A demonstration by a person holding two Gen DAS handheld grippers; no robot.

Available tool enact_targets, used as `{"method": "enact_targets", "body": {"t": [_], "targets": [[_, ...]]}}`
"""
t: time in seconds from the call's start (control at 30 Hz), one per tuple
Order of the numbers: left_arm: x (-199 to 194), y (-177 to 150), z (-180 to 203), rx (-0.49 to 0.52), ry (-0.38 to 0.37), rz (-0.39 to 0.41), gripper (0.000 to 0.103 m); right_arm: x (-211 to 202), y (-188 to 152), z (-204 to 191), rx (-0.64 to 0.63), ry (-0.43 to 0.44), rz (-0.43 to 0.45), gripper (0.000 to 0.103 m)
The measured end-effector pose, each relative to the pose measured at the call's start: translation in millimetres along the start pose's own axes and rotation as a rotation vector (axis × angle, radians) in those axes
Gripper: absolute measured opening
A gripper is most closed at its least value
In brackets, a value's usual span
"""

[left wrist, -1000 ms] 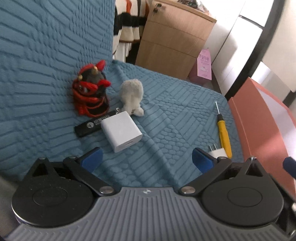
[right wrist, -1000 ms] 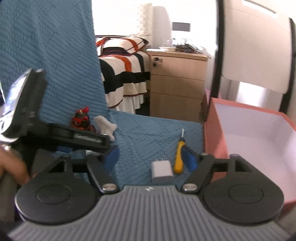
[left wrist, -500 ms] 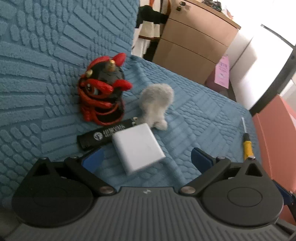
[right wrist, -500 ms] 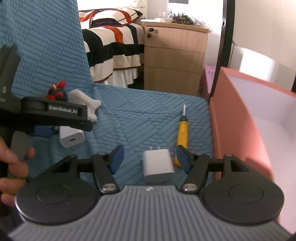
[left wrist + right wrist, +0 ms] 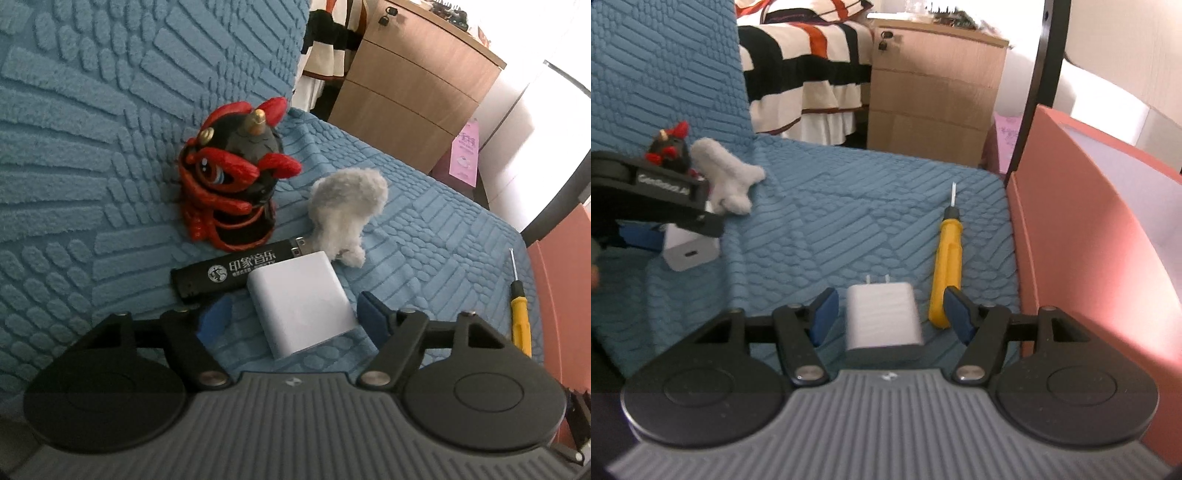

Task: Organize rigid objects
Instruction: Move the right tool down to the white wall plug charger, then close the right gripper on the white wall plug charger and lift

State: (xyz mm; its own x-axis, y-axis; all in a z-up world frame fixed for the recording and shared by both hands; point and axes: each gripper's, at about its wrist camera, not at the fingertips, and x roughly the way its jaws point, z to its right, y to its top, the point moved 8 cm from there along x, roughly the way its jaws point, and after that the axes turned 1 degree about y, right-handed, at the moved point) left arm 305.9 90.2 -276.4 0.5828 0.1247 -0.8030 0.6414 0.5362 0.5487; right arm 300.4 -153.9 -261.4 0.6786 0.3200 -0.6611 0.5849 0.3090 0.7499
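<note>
Nearest, the left gripper [image 5: 295, 317] is spread wide around a white charger [image 5: 301, 302]; the right gripper [image 5: 888, 319] likewise straddles a pronged plug [image 5: 882, 319]. Neither grips yet. Beyond, on the blue sofa seat [image 5: 849, 206], lie a yellow screwdriver [image 5: 943, 266], black stick [image 5: 229, 275], lion figurine [image 5: 231, 184]. Nothing seems sorted; the pink box [image 5: 1082, 236] at the seat's right edge looks empty.

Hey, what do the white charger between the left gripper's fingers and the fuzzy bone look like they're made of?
White charger: probably hard plastic, its smooth matte faces showing a soft sheen. Fuzzy bone: looks like plush fabric, with a woolly, fluffy nap.
</note>
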Motion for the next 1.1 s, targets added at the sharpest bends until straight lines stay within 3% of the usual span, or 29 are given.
{"method": "enact_targets", "body": {"t": [0.07,0.37,0.5,0.53,0.57,0.6,1.1], "targets": [[-1,-2,3,-0.003,-0.025,-0.002,0.069,0,1,0,0.004,0.003,0.006,0.065],[-5,-8,10,0.036,-0.025,0.001,0.066,-3,-2,-11,0.000,0.000,0.010,0.067],[-18,-12,16,0.052,-0.077,-0.004,0.064,-4,-5,-13,-0.005,-0.026,0.004,0.067],[-21,-14,19,0.064,-0.087,0.000,0.064,-5,-6,-14,-0.012,-0.029,-0.003,0.062],[-24,-16,22,0.075,-0.095,-0.001,0.063,-5,-7,-16,-0.020,-0.033,-0.019,0.049],[-26,-19,24,0.084,-0.102,-0.004,0.063,-4,-10,-17,-0.015,-0.040,-0.045,0.046],[-48,-45,33,0.105,-0.198,-0.057,0.061,-31,-26,-22,0.044,0.009,-0.098,0.046]]}}
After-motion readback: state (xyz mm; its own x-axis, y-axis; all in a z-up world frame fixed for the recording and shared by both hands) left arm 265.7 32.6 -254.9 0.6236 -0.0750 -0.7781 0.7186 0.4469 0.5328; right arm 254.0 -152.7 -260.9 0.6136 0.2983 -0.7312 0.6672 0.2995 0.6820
